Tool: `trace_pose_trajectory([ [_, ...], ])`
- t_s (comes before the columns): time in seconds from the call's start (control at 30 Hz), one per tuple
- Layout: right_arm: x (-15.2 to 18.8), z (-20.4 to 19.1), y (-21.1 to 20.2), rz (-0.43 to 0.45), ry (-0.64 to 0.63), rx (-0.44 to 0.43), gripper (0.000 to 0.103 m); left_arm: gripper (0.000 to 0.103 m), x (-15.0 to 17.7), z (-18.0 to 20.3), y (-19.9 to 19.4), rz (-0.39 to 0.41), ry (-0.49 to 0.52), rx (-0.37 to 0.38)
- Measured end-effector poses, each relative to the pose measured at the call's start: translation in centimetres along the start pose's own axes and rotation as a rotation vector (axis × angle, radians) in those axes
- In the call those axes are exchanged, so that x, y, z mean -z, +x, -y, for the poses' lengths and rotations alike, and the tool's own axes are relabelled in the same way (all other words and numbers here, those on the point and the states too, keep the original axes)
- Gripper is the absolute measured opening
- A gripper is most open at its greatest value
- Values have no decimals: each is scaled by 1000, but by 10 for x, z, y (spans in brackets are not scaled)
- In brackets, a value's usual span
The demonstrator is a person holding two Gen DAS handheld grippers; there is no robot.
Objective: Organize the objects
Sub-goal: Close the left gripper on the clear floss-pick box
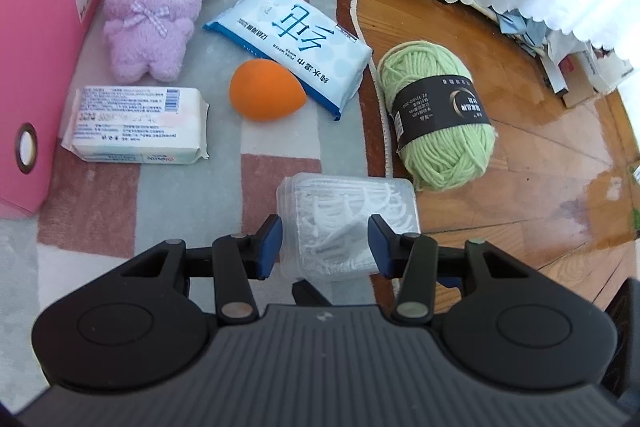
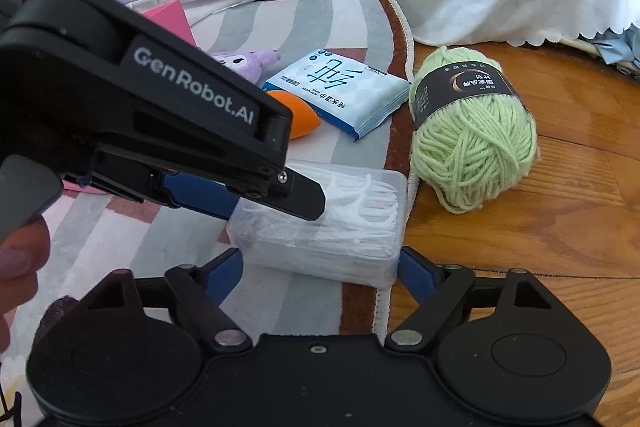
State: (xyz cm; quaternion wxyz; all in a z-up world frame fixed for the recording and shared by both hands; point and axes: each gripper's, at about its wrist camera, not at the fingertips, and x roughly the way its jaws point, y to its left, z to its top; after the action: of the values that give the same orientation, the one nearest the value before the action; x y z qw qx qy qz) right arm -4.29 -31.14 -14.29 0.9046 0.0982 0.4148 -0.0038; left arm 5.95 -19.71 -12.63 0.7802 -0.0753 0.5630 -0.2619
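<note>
The floss box (image 1: pixel 348 223) between the left gripper (image 1: pixel 326 245) pads looks light, stiff and slippery; it is clamped at the short sides. Right gripper (image 2: pixel 320 267) stands released around it.

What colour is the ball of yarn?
Light green yarn with a black label, clearest in the left wrist view.

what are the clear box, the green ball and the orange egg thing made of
Clear box: looks like thin, glossy see-through plastic; the white floss picks inside show through it.
Green ball: yarn, probably wool or acrylic, matte and fuzzy; its wound strands are visible under a dark paper band.
Orange egg: likely soft foam sponge; smooth matte surface with no shine.
</note>
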Motion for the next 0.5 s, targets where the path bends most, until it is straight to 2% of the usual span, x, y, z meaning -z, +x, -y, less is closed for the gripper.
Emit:
trace_pose_trajectory([
  [0.2, 0, -7, -7, 4, -5, -13, 85, 45, 5, 2, -10, 9, 42, -11],
  [0.5, -5, -25, -34, 25, -39, -43, 83, 45, 16, 0, -50, 40, 78, -7],
])
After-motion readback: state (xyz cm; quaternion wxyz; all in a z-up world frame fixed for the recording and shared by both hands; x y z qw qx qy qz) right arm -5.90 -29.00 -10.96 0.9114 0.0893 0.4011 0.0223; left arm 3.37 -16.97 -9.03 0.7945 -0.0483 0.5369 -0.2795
